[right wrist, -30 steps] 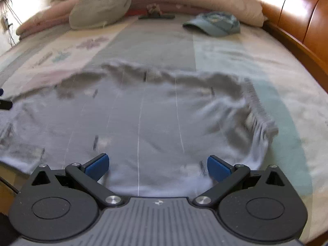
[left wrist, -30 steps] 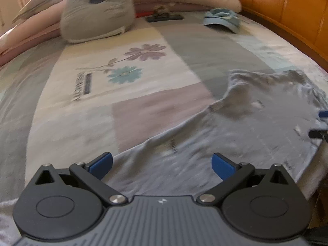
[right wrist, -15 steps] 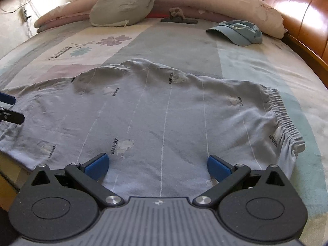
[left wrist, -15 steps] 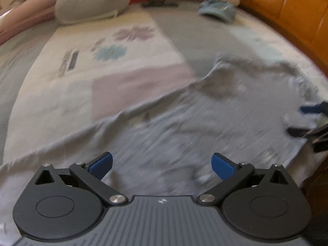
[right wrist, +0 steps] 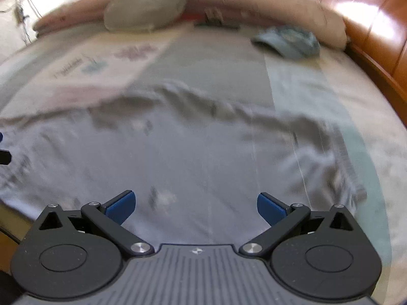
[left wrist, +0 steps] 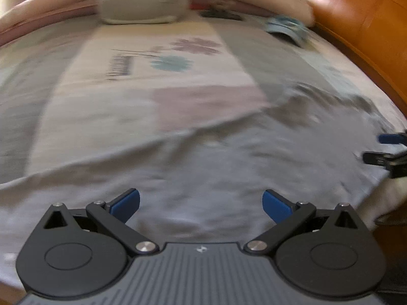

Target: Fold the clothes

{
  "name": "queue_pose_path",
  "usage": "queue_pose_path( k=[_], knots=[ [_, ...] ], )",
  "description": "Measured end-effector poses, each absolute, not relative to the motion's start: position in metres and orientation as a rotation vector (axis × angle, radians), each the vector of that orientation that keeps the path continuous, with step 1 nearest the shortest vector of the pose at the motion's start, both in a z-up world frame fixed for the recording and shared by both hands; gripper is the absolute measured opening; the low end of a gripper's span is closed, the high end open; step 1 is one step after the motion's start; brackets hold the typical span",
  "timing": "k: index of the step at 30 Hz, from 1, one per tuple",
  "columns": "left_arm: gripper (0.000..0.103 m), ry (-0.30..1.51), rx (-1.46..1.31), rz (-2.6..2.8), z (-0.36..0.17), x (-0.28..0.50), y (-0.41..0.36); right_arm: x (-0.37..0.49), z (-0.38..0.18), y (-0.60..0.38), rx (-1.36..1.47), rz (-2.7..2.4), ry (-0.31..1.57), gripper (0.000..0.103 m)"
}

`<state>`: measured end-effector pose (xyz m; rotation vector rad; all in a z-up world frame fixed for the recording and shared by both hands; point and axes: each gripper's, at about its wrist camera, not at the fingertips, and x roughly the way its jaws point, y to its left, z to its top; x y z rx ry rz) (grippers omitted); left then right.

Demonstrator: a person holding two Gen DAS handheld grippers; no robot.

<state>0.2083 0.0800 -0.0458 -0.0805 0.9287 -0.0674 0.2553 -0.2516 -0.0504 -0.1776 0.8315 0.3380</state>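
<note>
Garment: grey shorts (right wrist: 203,157) lie spread flat across the near edge of the bed (right wrist: 216,71), elastic waistband (right wrist: 346,157) at the right, legs running off to the left.
Left hand-held gripper (left wrist: 201,202): released, blue pads wide apart, nothing between them; it hovers over the near left part of the shorts (left wrist: 229,157).
Right hand-held gripper (right wrist: 194,204): also released and empty, poised over the near hem toward the waistband side.
Change: a second ago the cloth was rumpled and blurred; half a second ago it lay smooth and sharp in the right view. Now both views smear again, and the far edge of the shorts looks a little more bunched, though blur makes that hard to judge. Both grippers have stayed released throughout.
Meaning: spreading looks finished and no fold is made yet; the grippers seem to be moving to pick grasp points on the near edge.
Background: a cap (right wrist: 287,42) and a grey pillow (right wrist: 147,7) sit far up the bed, well apart from the shorts.
</note>
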Motion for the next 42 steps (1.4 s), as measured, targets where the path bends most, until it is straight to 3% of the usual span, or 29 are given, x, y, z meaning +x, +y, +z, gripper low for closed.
queue_pose_path(
  k=[12, 20, 30, 42],
  knots=[
    [0.102, 0.901, -0.211, 0.089, -0.049, 0.183, 0.146, 0.256, -0.063, -0.170, -0.276, 0.504, 0.899, 0.103],
    [0.102, 0.832, -0.187, 0.273, -0.039, 0.177, 0.212, 0.255, -0.042, -0.135, -0.300, 0.586, 0.819, 0.103],
    [0.102, 0.780, -0.258, 0.372, -0.060, 0.177, 0.288, 0.249, -0.057, -0.098, -0.313, 0.625, 0.906, 0.103],
    [0.102, 0.801, -0.291, 0.284, -0.041, 0.165, 0.276, 0.246, -0.043, -0.069, -0.299, 0.648, 0.898, 0.103]
  ],
)
